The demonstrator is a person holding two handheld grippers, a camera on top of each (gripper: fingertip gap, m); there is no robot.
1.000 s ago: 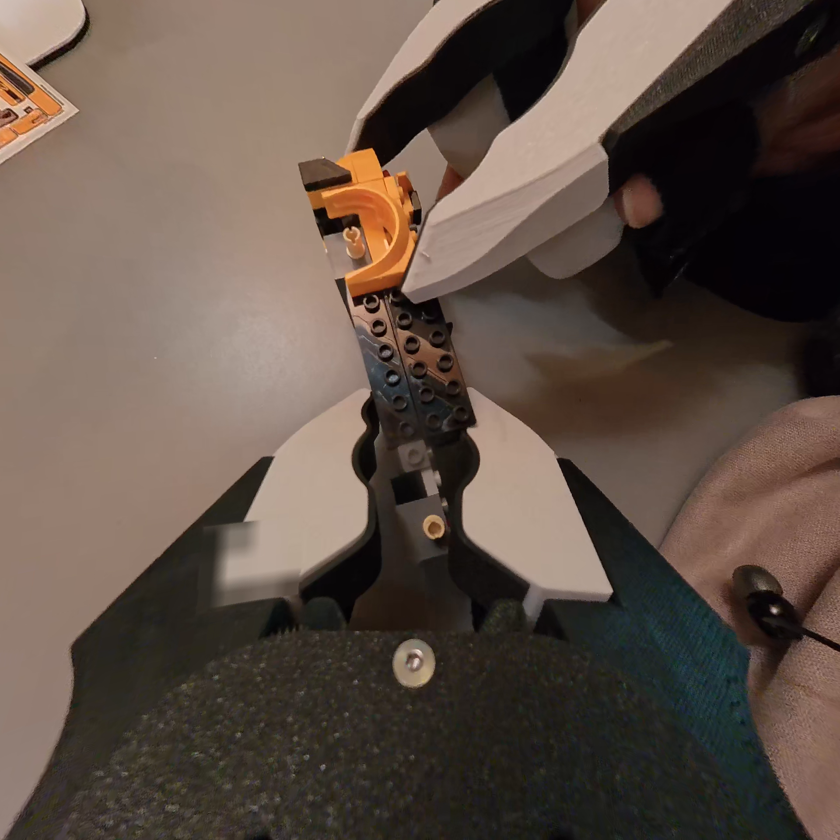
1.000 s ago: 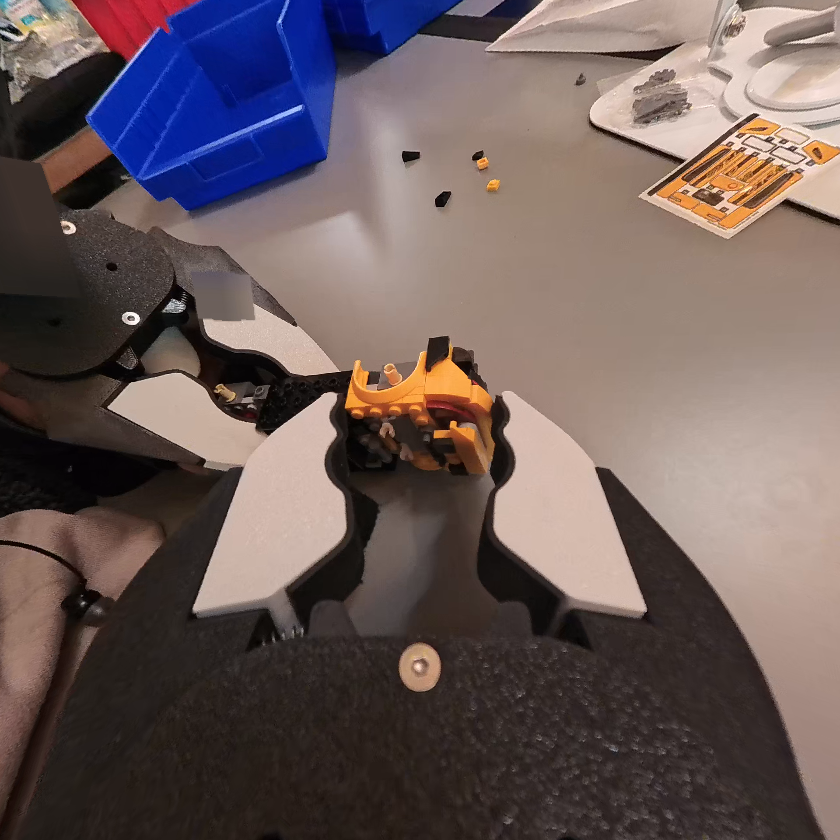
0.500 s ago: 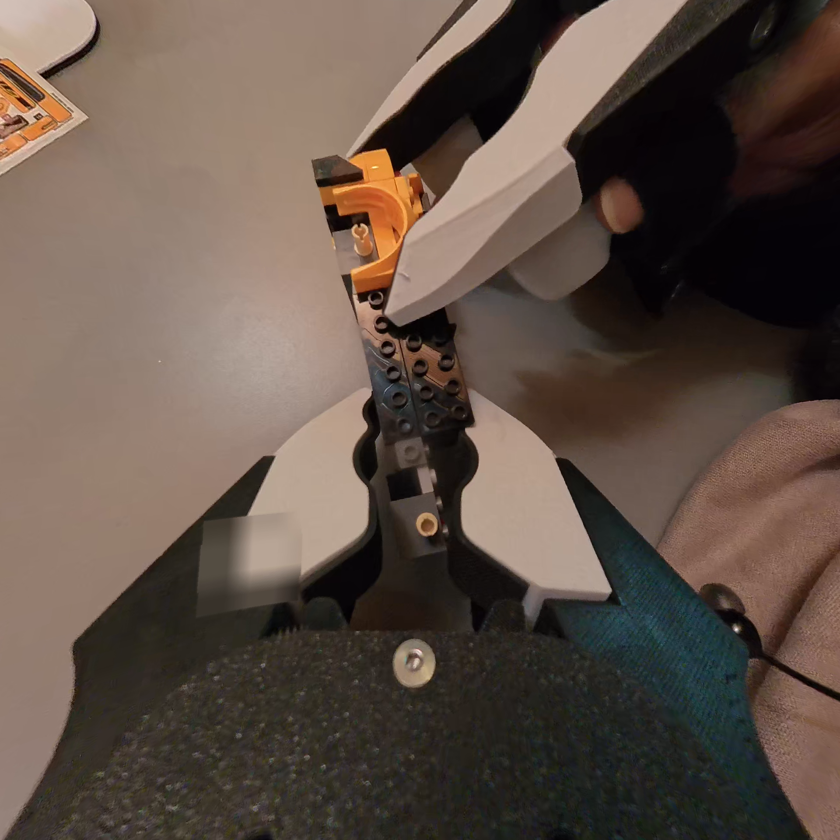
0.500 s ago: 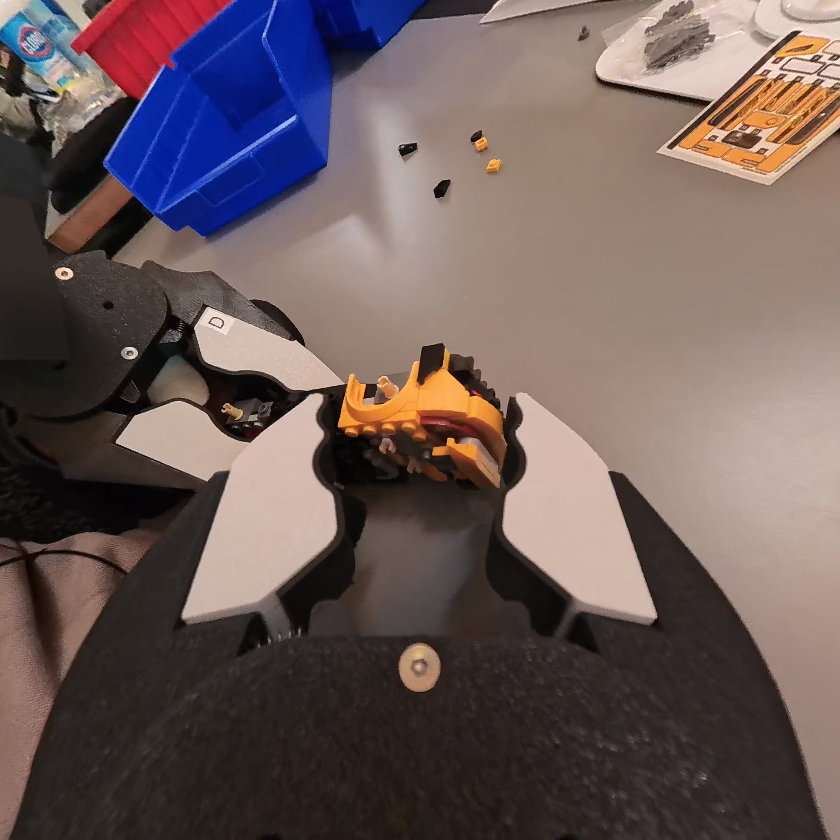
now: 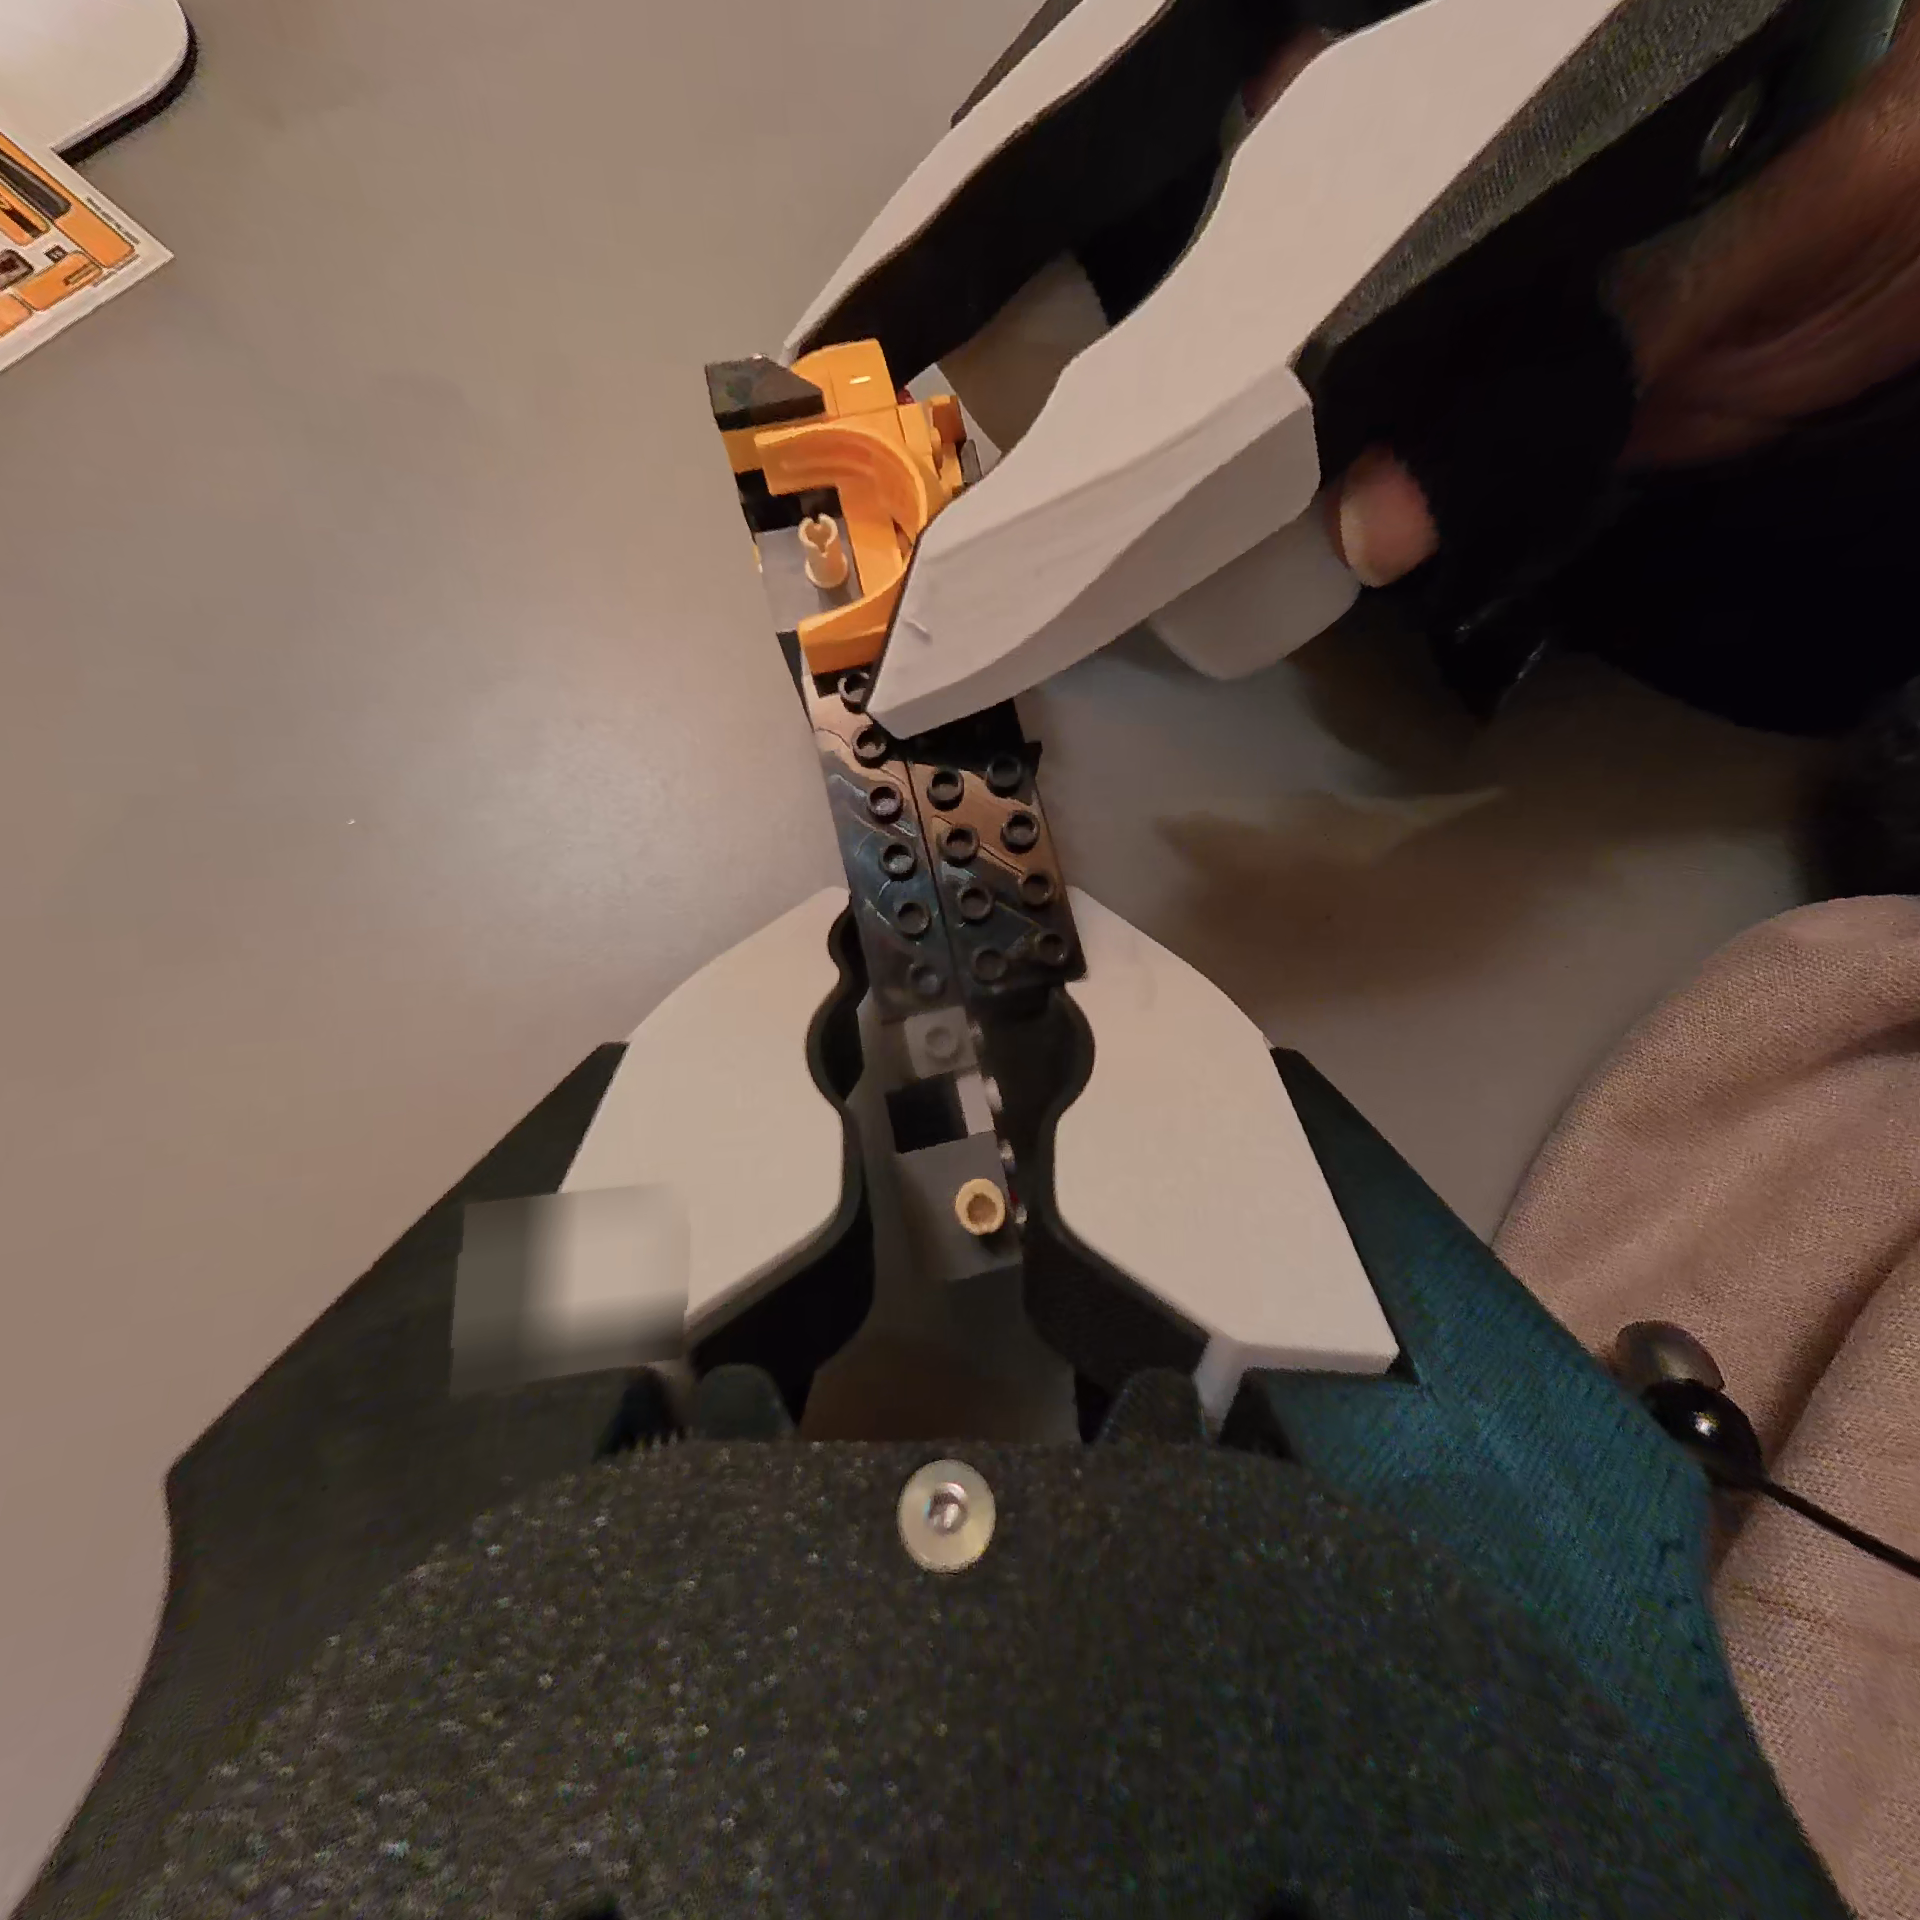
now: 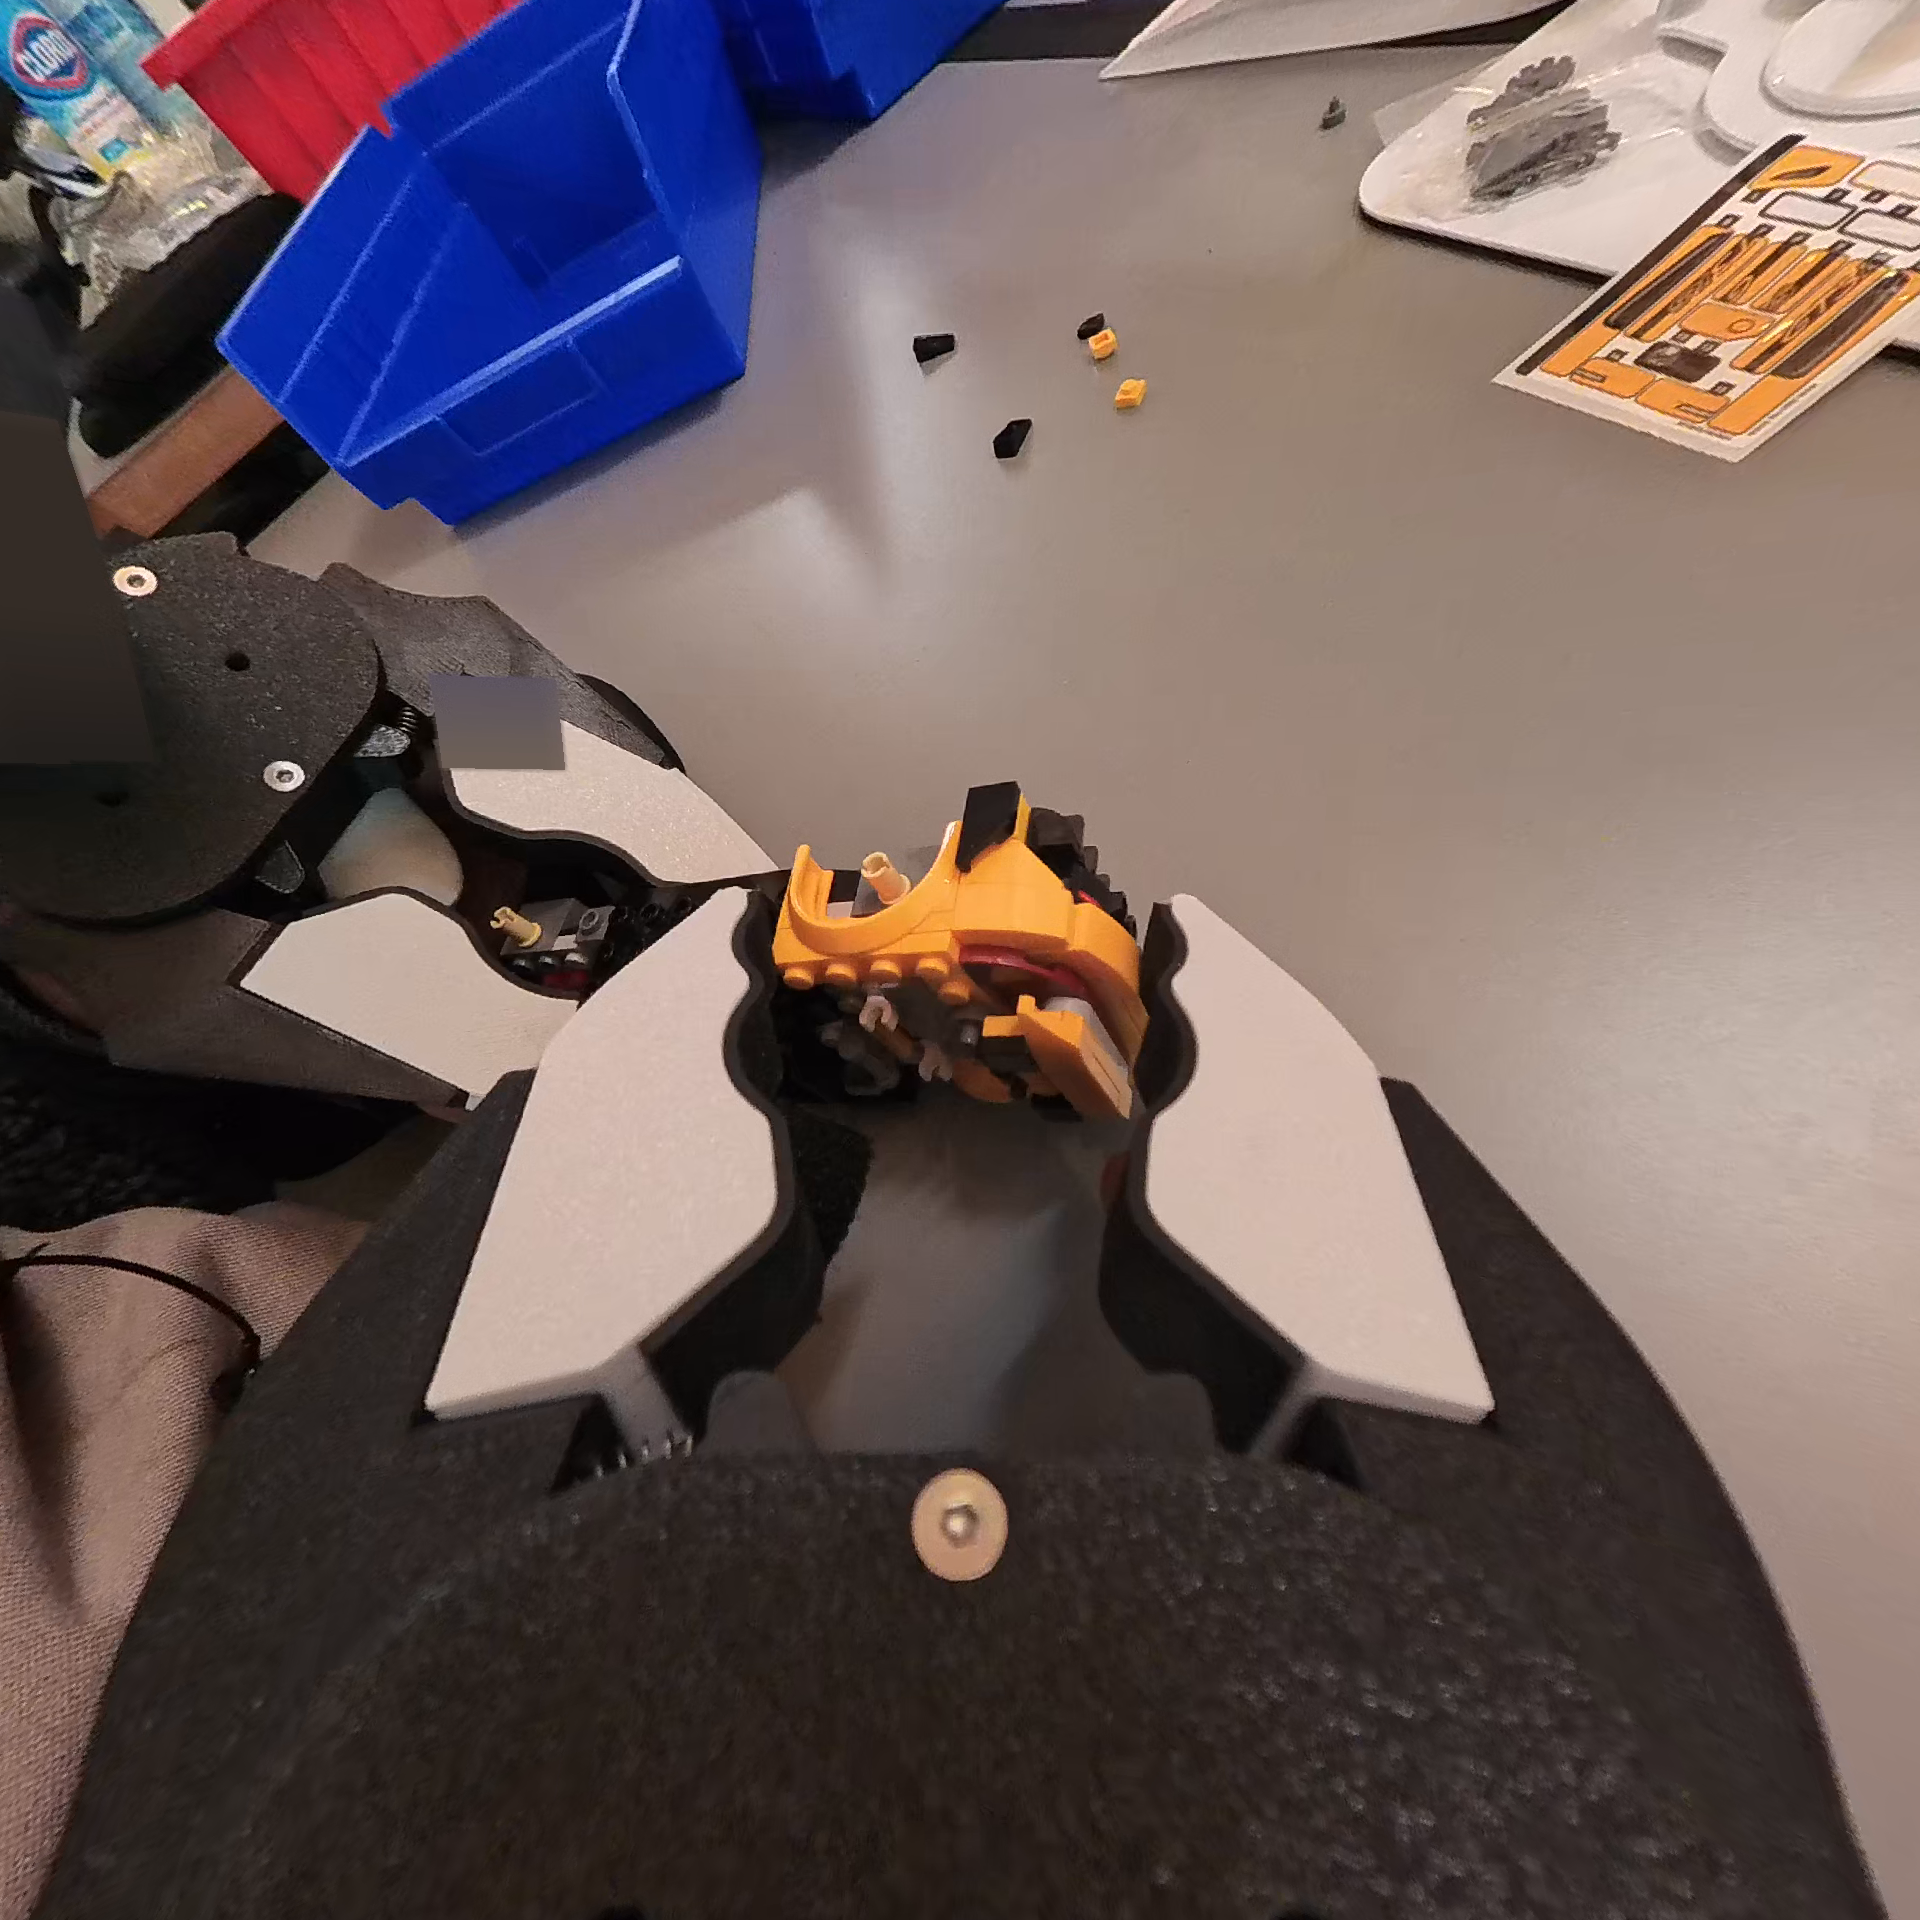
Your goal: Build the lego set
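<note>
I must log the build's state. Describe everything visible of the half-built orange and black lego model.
The half-built orange and black lego model is glossy plastic: a long black studded underside, an orange curved arch, tan pins, grey and red bits. It is held off the grey table, the left gripper clamping its black end, the right gripper its orange end.

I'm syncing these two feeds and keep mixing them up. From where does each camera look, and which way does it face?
Left wrist view: rides the left gripper, looking along the lego model toward the right gripper; a gloved hand shows.
Right wrist view: rides the right gripper, facing blue bins and sticker sheet.
Shared: the model, both grippers.
</note>
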